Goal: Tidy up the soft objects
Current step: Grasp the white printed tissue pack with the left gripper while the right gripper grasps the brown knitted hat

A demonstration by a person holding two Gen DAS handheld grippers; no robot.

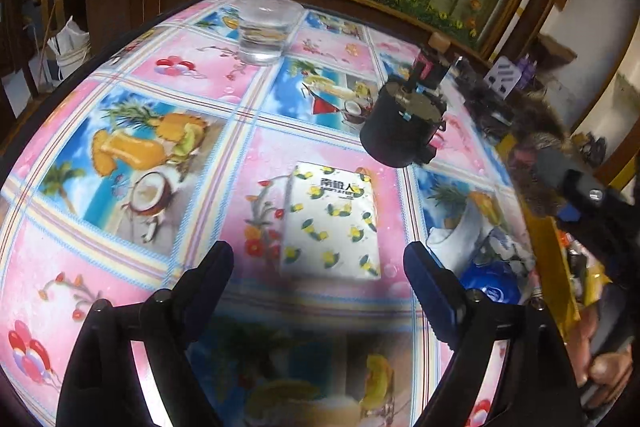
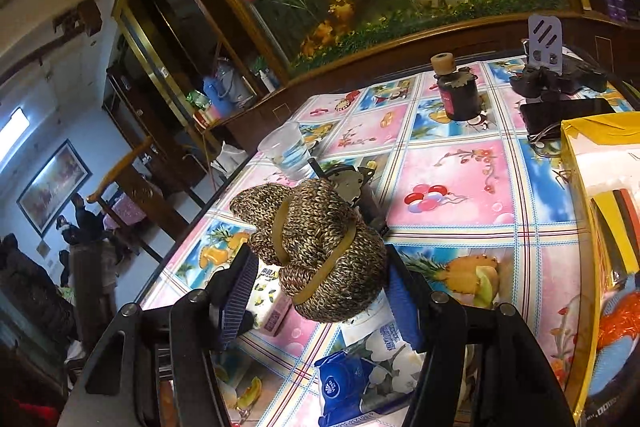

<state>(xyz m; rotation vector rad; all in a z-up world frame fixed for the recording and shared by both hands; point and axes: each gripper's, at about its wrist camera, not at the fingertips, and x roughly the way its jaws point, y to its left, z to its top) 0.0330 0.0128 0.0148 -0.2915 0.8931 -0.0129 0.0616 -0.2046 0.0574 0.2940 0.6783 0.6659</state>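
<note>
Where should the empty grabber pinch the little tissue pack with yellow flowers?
Across its two long sides, near the middle. The tissue pack lies flat on the tablecloth, lengthwise ahead of the open left gripper, so coming straight down from above probably fits best.

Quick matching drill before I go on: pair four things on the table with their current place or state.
1. knitted bundle
2. tissue pack
3. clear plastic cup
4. left gripper

A. far edge of the table, upright
B. open, nothing between its jaws
C. gripped in the right gripper
D. flat on the tablecloth, just ahead of the left gripper

Pairs: 1-C, 2-D, 3-A, 4-B
</note>
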